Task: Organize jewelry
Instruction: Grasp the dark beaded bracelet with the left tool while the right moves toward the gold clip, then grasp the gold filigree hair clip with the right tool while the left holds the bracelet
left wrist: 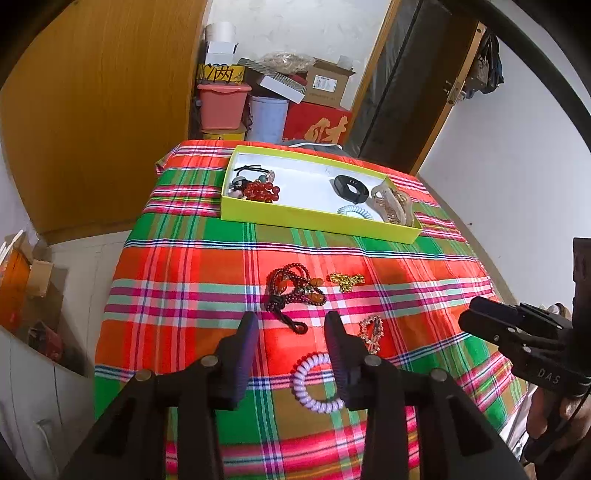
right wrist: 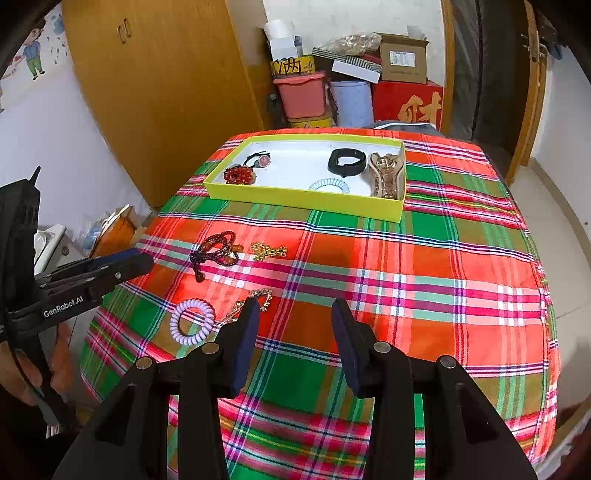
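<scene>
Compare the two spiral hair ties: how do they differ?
The purple spiral hair tie lies on the plaid tablecloth near the grippers; the pale blue spiral hair tie already sits inside the yellow-green tray. The purple one shows fully as a ring; the tray's front wall partly hides the blue one. Both are coiled rings lying flat.

Table w/ plaid cloth [right wrist: 424,280], red/green/pink checks, fills mid room. Behind it, left: tall wood wardrobe [right wrist: 162,96], two small handles near top. Straight behind table, stacked clutter vs white wall [right wrist: 332,14]: pink bin [right wrist: 301,94], pale blue bucket [right wrist: 351,101], red box [right wrist: 406,103] w/ gold character, cardboard box [right wrist: 402,59] on top, yellow tub [right wrist: 291,66] w/ black lettering above the bin. Right of table: dark doorway [right wrist: 491,70] in wood frame. Floor [right wrist: 554,229] right of table pale tile. Far left wall has a cartoon sticker [right wrist: 33,55]. Light even, daylight-ish.
</scene>
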The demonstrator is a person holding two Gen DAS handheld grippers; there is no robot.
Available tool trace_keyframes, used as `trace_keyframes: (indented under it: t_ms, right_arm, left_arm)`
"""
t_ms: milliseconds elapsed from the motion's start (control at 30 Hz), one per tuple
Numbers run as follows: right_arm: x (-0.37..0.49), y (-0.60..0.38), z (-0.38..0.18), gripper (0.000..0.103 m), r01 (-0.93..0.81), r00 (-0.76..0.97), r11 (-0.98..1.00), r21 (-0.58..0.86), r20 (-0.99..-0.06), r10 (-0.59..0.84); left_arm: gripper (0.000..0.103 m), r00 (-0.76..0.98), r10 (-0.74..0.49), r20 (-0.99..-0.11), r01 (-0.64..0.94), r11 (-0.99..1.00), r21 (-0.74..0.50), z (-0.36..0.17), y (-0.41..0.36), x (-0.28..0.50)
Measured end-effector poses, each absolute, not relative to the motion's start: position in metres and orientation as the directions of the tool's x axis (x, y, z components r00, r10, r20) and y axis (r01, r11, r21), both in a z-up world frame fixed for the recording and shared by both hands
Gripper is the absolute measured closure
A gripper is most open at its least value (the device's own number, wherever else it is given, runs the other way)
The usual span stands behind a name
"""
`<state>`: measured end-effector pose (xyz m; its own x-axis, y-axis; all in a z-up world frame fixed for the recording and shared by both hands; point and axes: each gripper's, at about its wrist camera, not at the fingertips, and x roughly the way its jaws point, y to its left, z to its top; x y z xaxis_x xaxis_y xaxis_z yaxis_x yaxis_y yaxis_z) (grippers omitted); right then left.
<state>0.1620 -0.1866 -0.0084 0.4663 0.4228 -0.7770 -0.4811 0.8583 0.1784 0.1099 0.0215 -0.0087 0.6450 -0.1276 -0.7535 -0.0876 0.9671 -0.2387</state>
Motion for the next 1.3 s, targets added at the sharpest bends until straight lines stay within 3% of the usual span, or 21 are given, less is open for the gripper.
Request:
trace_keyframes:
  t_ms: [567, 733, 1300]
  right_arm:
    - [0.186, -0.176, -0.027, 0.062, -0.483, 0.428, 0.856, 0.186, -0.803, 0.416]
    - [0.194, -0.170, -0.034, 0.062, -0.486, 0.415, 0.853, 0.190, -0.809, 0.416]
    - [0.224, -0.123, -0.061, 0.059, -0.562, 0.345, 0.808, 0.177, -0.837, 0.424]
  left_arm:
    - [0.066, 0.600, -0.149, -0.786, -0.063, 0.971, -0.232, -0.055, 0.021, 0.167]
    - [0.088, 0.598, -0.135, -0.790, -0.062, 0.975, -0.214, -0.065, 0.020, 0.172]
    - [0.090, 0.636, -0.119, -0.763, -0.101, 0.967, -0.236, -0.060, 0.045, 0.156]
